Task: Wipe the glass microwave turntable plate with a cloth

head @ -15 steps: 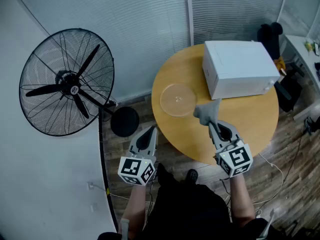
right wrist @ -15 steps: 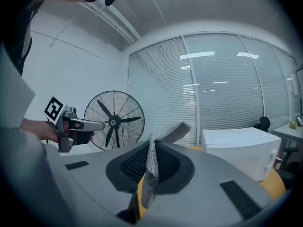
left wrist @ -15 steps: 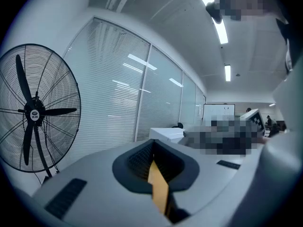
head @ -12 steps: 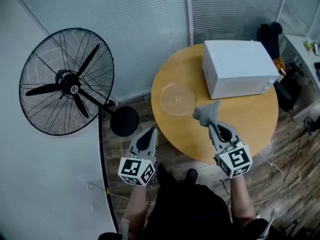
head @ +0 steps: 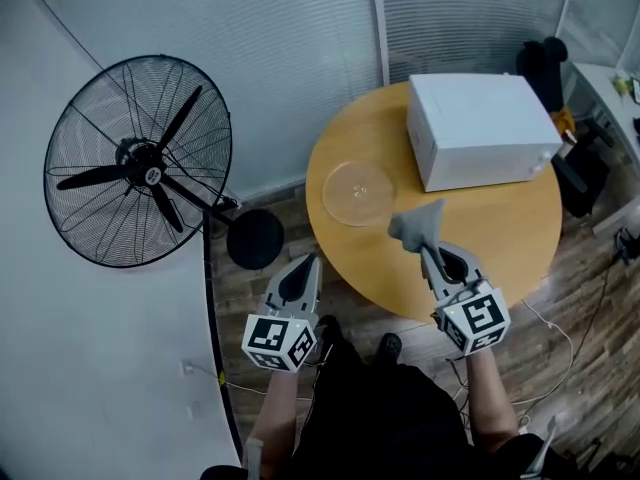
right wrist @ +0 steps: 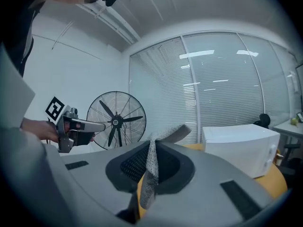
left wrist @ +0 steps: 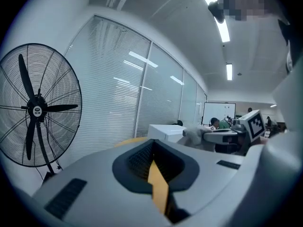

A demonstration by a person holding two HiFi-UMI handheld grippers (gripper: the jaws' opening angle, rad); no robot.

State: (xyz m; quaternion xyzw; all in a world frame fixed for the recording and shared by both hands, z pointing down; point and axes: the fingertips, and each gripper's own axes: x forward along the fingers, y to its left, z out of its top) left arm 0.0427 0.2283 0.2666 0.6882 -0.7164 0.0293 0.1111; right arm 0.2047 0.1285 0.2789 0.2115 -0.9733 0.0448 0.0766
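Cloth is already in hand. The right gripper has its jaws closed on one edge of the grey fabric, so a loose flap sticks out past the tips, toward the far side. That grip looks deliberate, since the free flap is the part that can be pressed flat and dragged over glass while the jaws keep clear of it.

The glass turntable plate lies flat on the round wooden surface, out of the white microwave that stands to its right on the far part of the same top. Lying in the open, its whole upper face can be reached from above. The cloth hangs just near and right of the plate and does not touch it. Wiping has not begun, and the next move would likely carry the flap left and farther in, then down onto the glass.

The left gripper is held off the near left edge of the surface, over the floor, pointing roughly toward the plate. Its jaws are fully together with nothing between them. It seems parked in reserve, perhaps to steady the plate's rim, because a smooth disc on a smooth top may slide or spin under a one-sided push.

A large standing fan sits well to the left by the blinds and plays no part in the task.
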